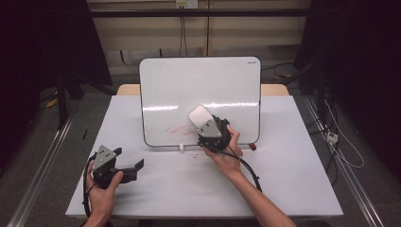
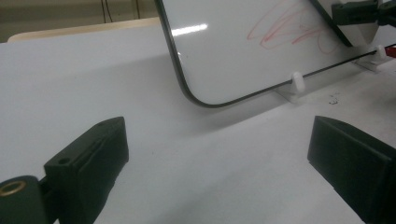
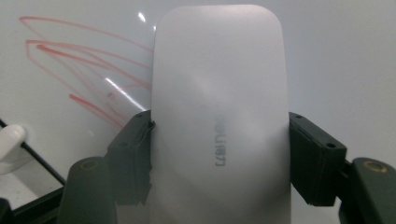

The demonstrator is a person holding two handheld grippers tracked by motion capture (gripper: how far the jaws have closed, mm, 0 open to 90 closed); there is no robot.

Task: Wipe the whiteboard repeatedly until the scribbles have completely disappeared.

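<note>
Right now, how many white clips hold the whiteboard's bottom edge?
2 visible. One white clip sits near the board's lower left corner; a second is farther along the edge, beside the right gripper. More may be hidden behind it.

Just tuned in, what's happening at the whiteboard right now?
The right gripper is shut on a white eraser and holds it against the whiteboard, beside the red scribble near the board's lower edge. The red marks are not yet wiped off. The left gripper rests on the table in front of the board with its jaws open and nothing between them.
</note>
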